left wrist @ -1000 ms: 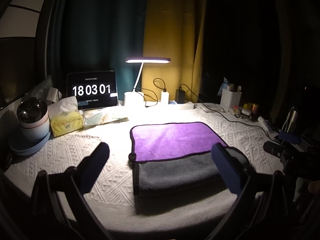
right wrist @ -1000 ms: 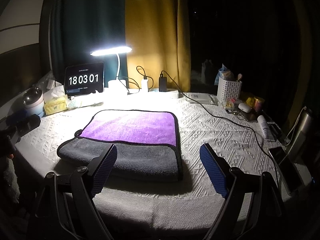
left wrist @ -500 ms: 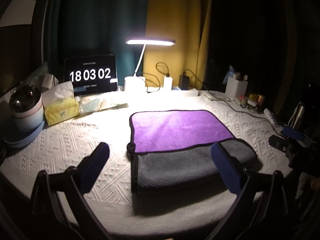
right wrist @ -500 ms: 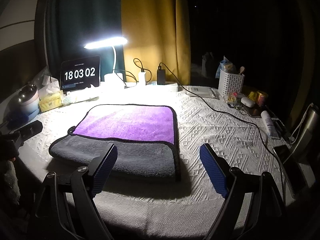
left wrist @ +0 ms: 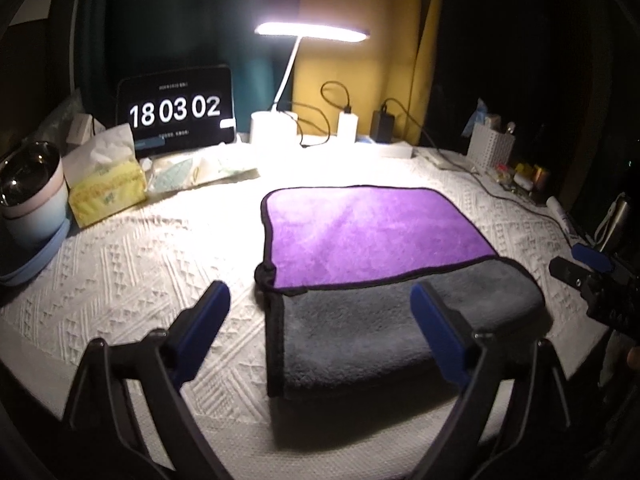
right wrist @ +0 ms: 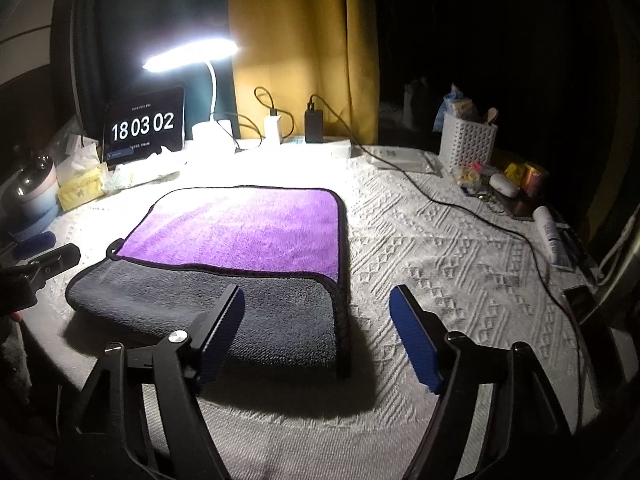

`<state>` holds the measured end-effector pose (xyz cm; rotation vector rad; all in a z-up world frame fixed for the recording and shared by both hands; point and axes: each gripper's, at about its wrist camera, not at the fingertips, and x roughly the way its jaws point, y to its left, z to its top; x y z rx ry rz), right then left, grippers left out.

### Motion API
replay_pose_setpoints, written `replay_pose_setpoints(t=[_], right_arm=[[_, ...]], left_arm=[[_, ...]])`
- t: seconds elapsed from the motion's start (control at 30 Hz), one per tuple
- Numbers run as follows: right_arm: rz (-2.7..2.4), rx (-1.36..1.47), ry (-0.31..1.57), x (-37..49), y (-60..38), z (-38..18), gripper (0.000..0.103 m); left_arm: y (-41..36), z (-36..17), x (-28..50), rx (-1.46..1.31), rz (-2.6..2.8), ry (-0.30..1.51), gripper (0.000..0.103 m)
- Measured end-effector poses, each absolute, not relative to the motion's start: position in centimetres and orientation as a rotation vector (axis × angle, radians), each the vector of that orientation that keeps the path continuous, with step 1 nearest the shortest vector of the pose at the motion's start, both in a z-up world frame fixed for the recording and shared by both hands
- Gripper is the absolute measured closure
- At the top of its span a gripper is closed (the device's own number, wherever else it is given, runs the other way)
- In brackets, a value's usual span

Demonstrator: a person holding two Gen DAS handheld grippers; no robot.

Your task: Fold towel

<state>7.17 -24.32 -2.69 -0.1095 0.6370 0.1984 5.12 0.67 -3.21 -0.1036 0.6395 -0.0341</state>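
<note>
A towel (left wrist: pixel 372 236), purple on one side and grey on the other, lies on the white textured tablecloth (left wrist: pixel 132 264). Its near part is folded over, grey side up (left wrist: pixel 360 340). It also shows in the right wrist view (right wrist: pixel 248 232). My left gripper (left wrist: pixel 320 312) is open and empty above the towel's near left corner. My right gripper (right wrist: pixel 316 316) is open and empty above the towel's near right corner. Each gripper shows at the edge of the other's view, the right one (left wrist: pixel 588 268) and the left one (right wrist: pixel 36 264).
At the back stand a lit desk lamp (left wrist: pixel 312 32), a tablet clock (left wrist: pixel 176 112), chargers with cables (right wrist: pixel 312 124) and a white basket (right wrist: pixel 468 140). A tissue box (left wrist: pixel 108 188) and a pot (left wrist: pixel 28 192) are at the left. Small items and a tube (right wrist: pixel 554 236) lie at the right.
Both grippers have moved forward and lower toward the towel, so it looks larger. The towel itself has not moved.
</note>
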Motion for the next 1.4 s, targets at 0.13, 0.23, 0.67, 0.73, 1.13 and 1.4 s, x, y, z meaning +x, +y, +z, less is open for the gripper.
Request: replay_pose_setpoints(t=[0.13,0.23,0.67,0.73,1.13,1.4], right_arm=[[0.213,-0.104,0.671,8.8,-24.4,-3.9,0.037],[0.216,-0.098,0.695,9.9,-24.7,-4.5,0.045],[0.225,-0.061,0.809,13.1,-25.5,-7.3,0.066],[0.232,-0.063,0.822,13.3,-25.3,-7.6,0.067],[0.265,-0.079,0.850,13.5,-24.9,-8.2,0.082],[0.257,-0.114,0.813,12.9,-24.6,-7.1,0.097]], left_arm=[[1.1,-4.0,6.5,-0.105,-0.025,0.674,0.015],[1.6,-4.8,7.5,-0.119,-0.014,0.708,0.018],[2.3,-7.6,9.9,-0.152,-0.011,0.830,0.050],[2.2,-7.8,9.8,-0.148,-0.012,0.833,0.054],[1.6,-8.3,9.6,-0.115,-0.028,0.851,0.081],[1.8,-7.4,9.2,-0.118,-0.029,0.822,0.094]])
